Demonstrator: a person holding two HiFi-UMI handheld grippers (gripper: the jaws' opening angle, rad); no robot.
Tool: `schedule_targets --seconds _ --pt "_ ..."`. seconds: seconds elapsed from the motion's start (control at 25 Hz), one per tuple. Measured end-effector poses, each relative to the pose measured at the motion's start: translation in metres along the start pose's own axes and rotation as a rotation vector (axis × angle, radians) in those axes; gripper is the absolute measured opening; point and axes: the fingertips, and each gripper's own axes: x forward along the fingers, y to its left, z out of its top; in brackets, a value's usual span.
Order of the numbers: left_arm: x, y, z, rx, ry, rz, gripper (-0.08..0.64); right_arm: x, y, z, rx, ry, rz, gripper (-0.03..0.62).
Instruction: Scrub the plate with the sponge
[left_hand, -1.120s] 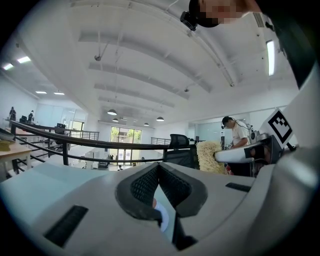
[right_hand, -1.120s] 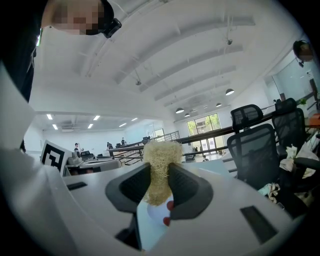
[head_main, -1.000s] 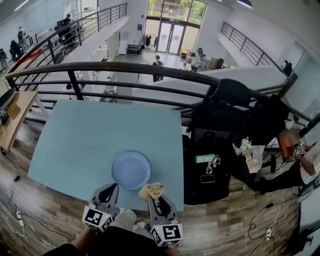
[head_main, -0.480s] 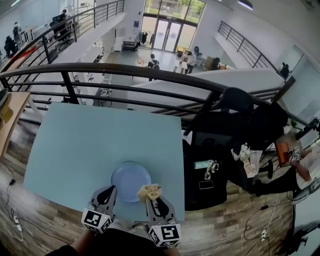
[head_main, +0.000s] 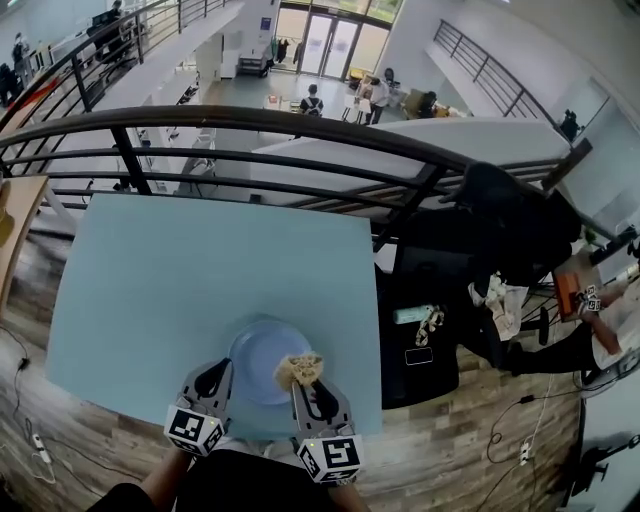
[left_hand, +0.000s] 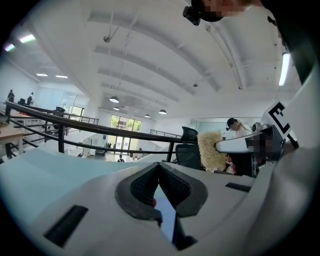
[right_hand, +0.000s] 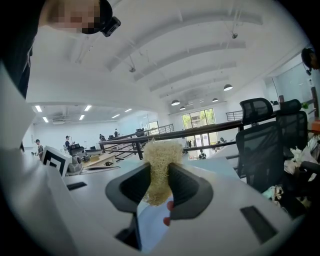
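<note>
A round pale-blue plate lies near the front edge of the light-blue table. My right gripper is shut on a straw-coloured fibrous sponge, which sits over the plate's right part; whether it touches the plate I cannot tell. The right gripper view shows the sponge pinched between the two dark pads of that gripper. My left gripper hovers just left of the plate, with its jaws shut on nothing. The sponge also shows at the right of the left gripper view.
A dark metal railing runs behind the table, with a drop to a lower floor beyond it. Black office chairs stand close against the table's right side. A person sits at far right. Wooden floor lies below the table's front edge.
My right gripper has carried the sponge left and forward, from beside the plate's right rim to over the plate. The left gripper keeps its place beside the plate.
</note>
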Motion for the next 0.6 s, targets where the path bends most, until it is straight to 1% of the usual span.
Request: schedule_targets --seconds 0.28,0.6 --pt "0.015 0.012 -0.039 -0.023 0.102 0.015 -0.006 0.022 -0.01 -0.021 0.01 0.063 0.014 0.107" --pt "0.035 0.026 -0.077 -0.045 0.179 0.086 -0.005 0.048 -0.034 -0.05 0.038 0.145 0.052 0.107"
